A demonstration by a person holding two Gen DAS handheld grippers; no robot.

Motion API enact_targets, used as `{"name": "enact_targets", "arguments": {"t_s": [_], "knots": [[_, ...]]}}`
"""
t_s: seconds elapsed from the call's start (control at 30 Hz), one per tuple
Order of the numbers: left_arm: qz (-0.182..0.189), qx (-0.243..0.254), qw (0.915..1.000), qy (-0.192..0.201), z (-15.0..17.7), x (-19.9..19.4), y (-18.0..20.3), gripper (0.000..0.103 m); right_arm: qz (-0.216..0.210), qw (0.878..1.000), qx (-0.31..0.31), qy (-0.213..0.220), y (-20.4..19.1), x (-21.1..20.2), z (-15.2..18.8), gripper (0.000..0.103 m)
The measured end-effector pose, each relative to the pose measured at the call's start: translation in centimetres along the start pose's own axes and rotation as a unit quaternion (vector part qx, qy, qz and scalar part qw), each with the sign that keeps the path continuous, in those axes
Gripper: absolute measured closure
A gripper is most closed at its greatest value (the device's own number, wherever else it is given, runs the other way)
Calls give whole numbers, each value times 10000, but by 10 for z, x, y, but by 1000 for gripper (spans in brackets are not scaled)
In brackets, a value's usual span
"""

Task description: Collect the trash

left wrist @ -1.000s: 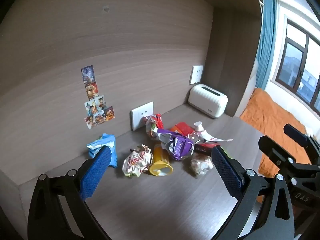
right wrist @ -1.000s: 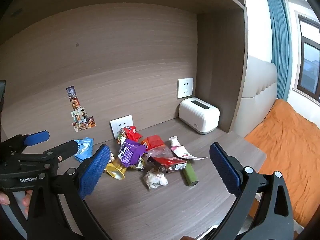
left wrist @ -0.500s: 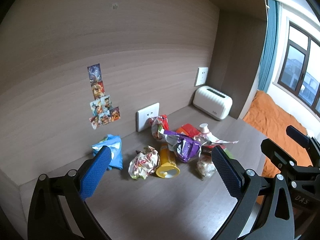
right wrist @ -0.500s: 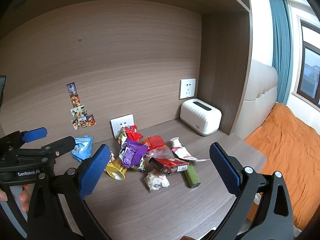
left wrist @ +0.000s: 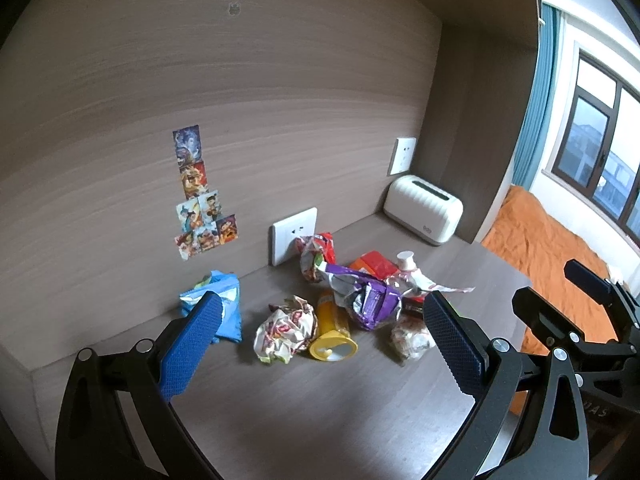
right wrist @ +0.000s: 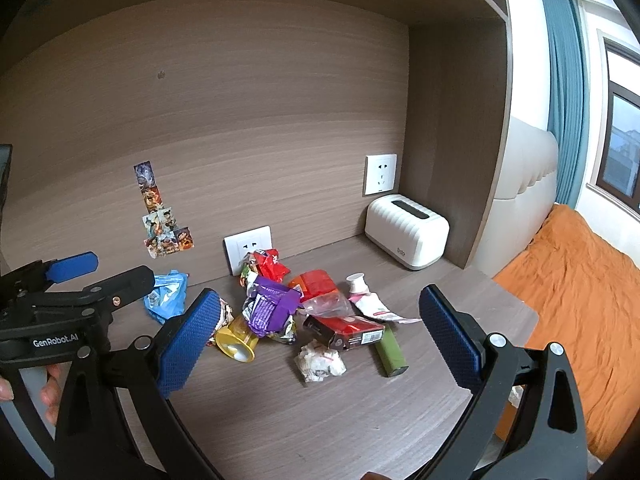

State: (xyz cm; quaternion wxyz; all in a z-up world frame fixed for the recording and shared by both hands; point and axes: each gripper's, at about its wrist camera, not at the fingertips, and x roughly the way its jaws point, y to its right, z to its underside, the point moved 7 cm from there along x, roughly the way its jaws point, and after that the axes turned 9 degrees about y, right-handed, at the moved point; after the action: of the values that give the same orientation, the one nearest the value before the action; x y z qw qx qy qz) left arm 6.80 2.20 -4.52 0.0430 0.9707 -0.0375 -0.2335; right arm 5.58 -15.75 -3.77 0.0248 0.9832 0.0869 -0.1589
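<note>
Both claws hang wide open and empty above the worktop (right wrist: 320, 420), the left claw (left wrist: 320, 344) facing the trash pile (left wrist: 360, 304) near the back wall. Best to start with a loose outlier, the crumpled wrapper (left wrist: 284, 328) or white paper wad (right wrist: 320, 362), pinching low.

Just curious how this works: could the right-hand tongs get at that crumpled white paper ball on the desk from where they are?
Probably yes. The right tongs stand open, and the white paper ball lies at the near edge of the pile with bare desk before it. The green tube beside it is apart.
</note>
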Motion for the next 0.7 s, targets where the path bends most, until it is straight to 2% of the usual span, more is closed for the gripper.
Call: {"name": "enact_targets", "arguments": {"t_s": [0.7], "knots": [[-35,34,10000,-39,0,6,-5,5,-51,10000,-42,-55,-8,7,0,4]]}}
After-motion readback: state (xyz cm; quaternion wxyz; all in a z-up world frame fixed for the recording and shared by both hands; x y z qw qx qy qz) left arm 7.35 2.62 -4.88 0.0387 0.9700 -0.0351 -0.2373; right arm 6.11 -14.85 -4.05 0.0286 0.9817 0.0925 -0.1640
